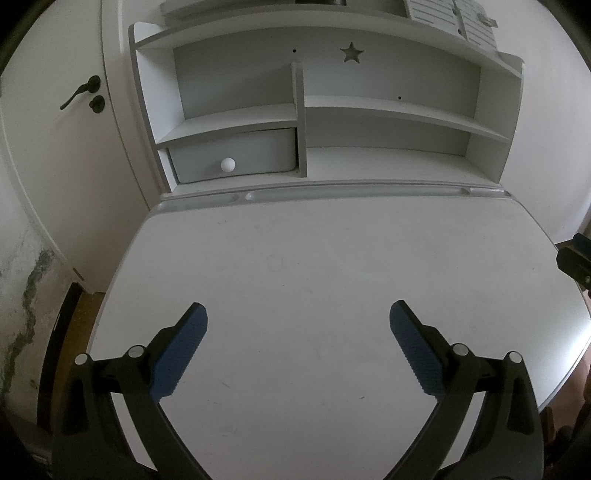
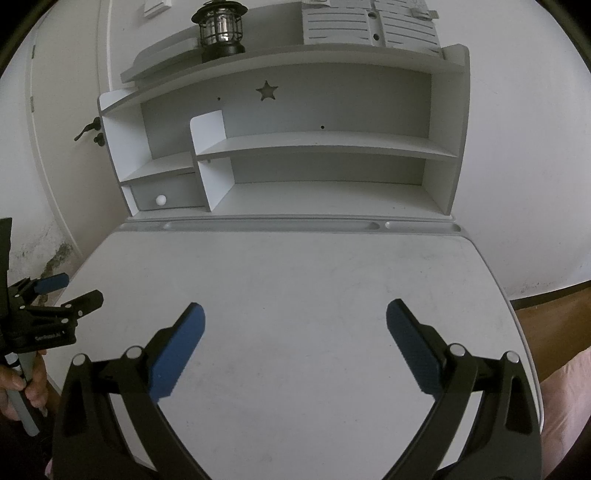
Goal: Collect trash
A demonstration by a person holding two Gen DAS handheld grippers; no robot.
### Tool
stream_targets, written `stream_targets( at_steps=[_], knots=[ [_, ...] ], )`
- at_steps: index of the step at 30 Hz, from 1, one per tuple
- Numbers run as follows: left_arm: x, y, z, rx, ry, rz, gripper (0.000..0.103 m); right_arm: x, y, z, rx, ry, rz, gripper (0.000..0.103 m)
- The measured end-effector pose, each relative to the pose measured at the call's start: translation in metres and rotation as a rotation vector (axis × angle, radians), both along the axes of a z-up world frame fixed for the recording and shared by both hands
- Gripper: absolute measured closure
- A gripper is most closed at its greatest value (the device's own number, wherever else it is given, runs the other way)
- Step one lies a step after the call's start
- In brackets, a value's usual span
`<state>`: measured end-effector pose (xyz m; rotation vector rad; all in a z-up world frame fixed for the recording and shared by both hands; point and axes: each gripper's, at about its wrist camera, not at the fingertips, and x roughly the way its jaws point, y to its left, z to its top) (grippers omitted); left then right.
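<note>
Left gripper point(image 1: 298, 314) and right gripper point(image 2: 295, 314) hover over the desk point(image 1: 314, 258), fingers spread wide (nothing gripped).

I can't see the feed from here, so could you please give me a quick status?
Left gripper open, empty. Right gripper open, empty. No trash visible on desk or shelves. Nothing in the way.

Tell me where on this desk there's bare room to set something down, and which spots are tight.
The whole desk top is bare, from the pen groove at the back to the near edge. The long lower shelf bay is free too. Tighter: the left side by the drawer, and the top shelf, which holds a lantern. Both grippers hover open.
</note>
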<state>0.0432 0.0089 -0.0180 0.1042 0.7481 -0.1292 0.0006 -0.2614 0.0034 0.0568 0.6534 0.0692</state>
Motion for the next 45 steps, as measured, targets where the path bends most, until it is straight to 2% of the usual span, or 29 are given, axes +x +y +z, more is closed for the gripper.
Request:
stream_targets(
  at_steps=[20,31,37,45],
  knots=[
    [0.0023,0.0020,0.0006,0.002,0.003,-0.005,0.007,0.0008,-0.0004,0.0003,-0.002,-0.001,0.002,0.008],
    [0.0055,0.0093,-0.0025,-0.027,0.040,0.017,0.007,0.0010,-0.0020,0.0007,-0.002,-0.001,0.004,0.008],
    [0.0022,0.0051,-0.0020,0.015,0.014,0.020,0.006,0.0007,-0.0024,0.0004,0.000,-0.002,0.005,0.008],
    [0.0068,0.0072,-0.0045,0.000,0.040,0.026,0.006,0.0005,-0.0026,0.0003,-0.001,-0.002,0.007,0.008]
  ],
)
